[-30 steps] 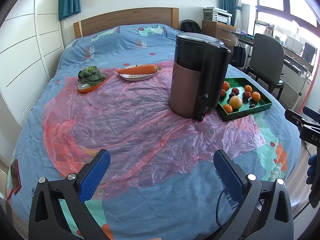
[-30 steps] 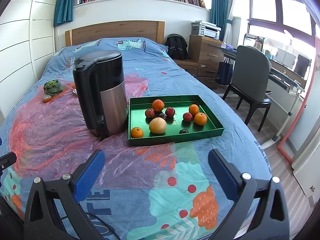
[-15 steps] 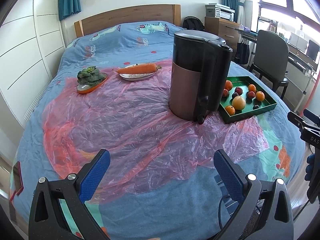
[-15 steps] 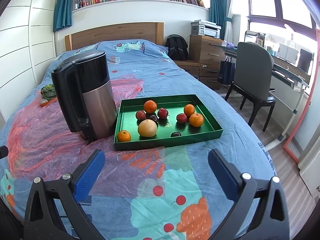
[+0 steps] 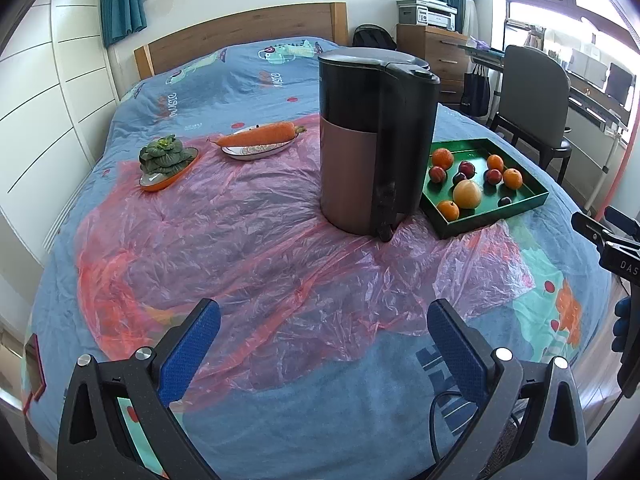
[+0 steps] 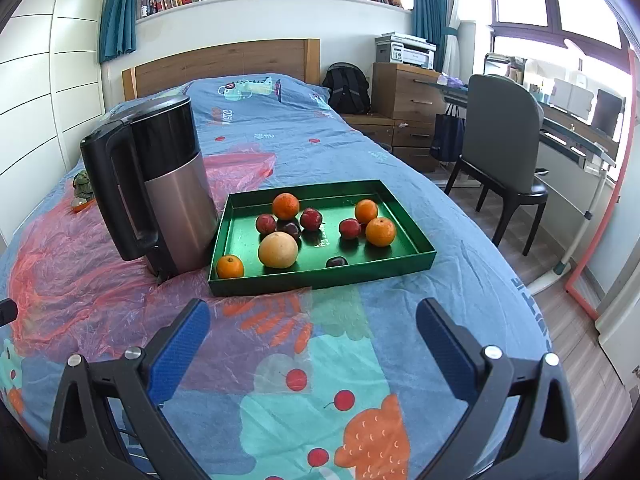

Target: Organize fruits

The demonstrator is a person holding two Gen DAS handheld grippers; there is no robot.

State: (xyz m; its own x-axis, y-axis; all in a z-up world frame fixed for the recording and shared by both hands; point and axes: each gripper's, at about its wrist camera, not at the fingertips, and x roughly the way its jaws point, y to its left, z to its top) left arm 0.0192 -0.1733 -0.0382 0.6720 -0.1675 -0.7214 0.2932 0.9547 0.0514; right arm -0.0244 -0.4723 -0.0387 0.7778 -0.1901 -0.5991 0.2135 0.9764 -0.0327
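A green tray (image 6: 425, 249) (image 5: 532, 197) lies on the bed and holds several oranges, such as one near its front left corner (image 6: 230, 266), several red plums, such as one in the middle (image 6: 349, 228), and a large pale grapefruit (image 6: 278, 250) (image 5: 467, 194). My right gripper (image 6: 312, 334) hovers open over the bedspread, short of the tray's near edge, with nothing between its blue pads. Farther left, my left gripper (image 5: 323, 334) is open and empty above the pink plastic sheet (image 5: 224, 248).
A tall black and copper kettle (image 5: 370, 140) (image 6: 154, 188) stands just left of the tray. A carrot on a plate (image 5: 260, 140) and leafy greens on an orange dish (image 5: 166, 160) sit farther back. A chair (image 6: 500, 148) and desk stand right of the bed.
Both grippers have risen and tipped slightly; the right one has swung left, so the tray and kettle sit more centred and closer. The jaws stayed open.
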